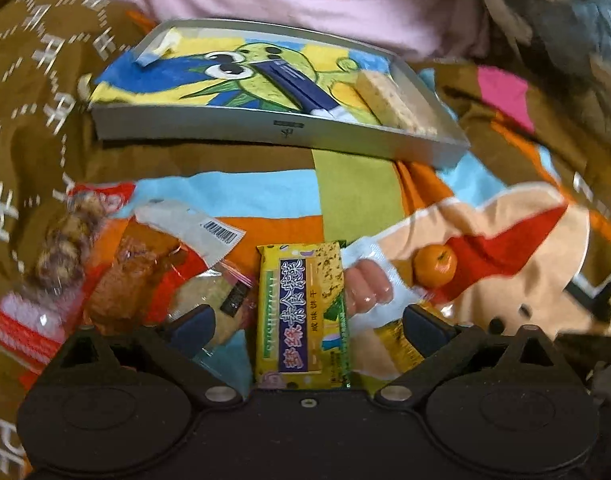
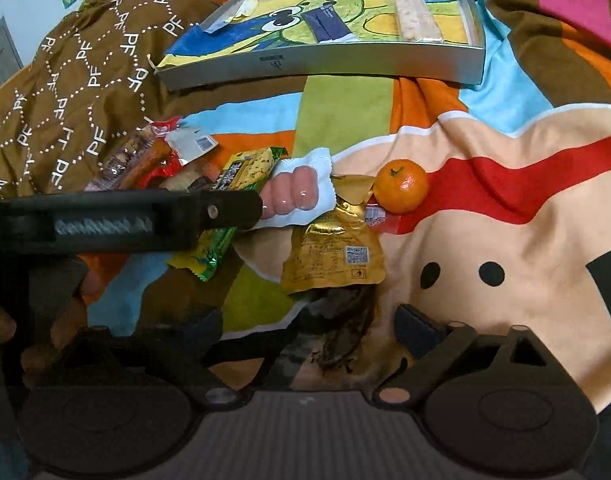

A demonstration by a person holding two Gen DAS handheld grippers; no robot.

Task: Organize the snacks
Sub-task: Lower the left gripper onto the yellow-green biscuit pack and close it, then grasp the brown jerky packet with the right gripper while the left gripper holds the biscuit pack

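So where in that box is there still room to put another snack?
The box is bare through its left half, between the torn wrapper and the dark blue packet. Its right end, around the pale cracker bar, is fuller. The snack pile in front is crowded.

Home bedroom: cartoon blanket (image 2: 485, 216), pillow (image 2: 65, 92)

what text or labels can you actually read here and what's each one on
"PF", repeated in white: brown cloth
"蔬绿素食烘菜" and smaller "咸味饼干": yellow-green cracker pack; its pale Latin band is too blurred
Barcode, digits too small: white sachet
QR code and fine print, unreadable: gold pouch
Small dark logo, unreadable: grey tray
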